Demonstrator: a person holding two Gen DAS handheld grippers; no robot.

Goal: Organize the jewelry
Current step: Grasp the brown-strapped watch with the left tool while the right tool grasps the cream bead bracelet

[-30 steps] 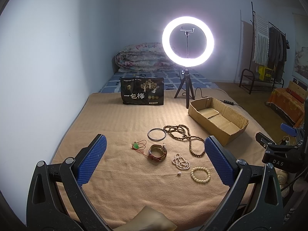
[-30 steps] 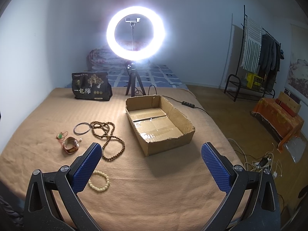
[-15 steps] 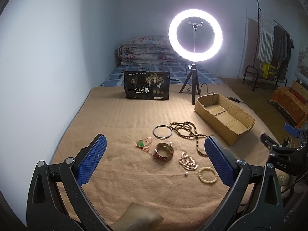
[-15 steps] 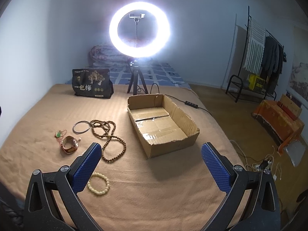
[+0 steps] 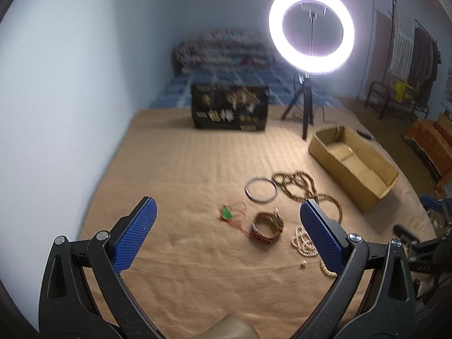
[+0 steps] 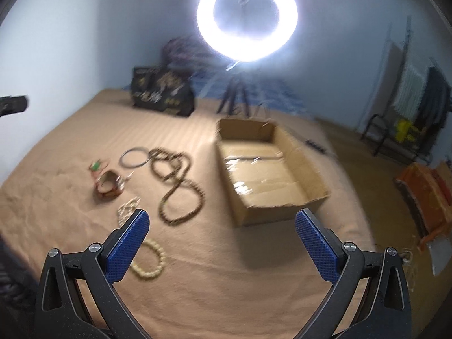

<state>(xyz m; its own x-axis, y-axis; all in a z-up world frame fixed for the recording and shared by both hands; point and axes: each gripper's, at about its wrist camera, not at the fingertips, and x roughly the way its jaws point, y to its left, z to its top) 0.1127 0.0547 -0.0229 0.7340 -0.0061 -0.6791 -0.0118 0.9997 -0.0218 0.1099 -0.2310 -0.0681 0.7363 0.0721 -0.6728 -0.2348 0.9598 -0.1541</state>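
Jewelry lies on a tan blanket (image 5: 180, 169): a metal bangle (image 5: 260, 190), a long brown bead necklace (image 5: 299, 183), a green pendant on red cord (image 5: 226, 213), a brown watch (image 5: 267, 227), a white bead string (image 5: 303, 240) and a cream bead bracelet (image 6: 148, 261). An open cardboard box (image 6: 265, 169) lies to their right. My left gripper (image 5: 226, 231) is open and empty, above the blanket just short of the watch. My right gripper (image 6: 220, 243) is open and empty, between the bracelet and the box's near end.
A lit ring light on a tripod (image 5: 310, 32) stands behind the box. A black printed bag (image 5: 229, 107) stands at the blanket's far edge. A wall runs along the left. A clothes rack (image 5: 406, 56) and orange items (image 6: 423, 192) are on the right.
Both grippers have moved forward and lower toward the jewelry, which now looks larger. Both views are motion-blurred. The jewelry and box have not moved.
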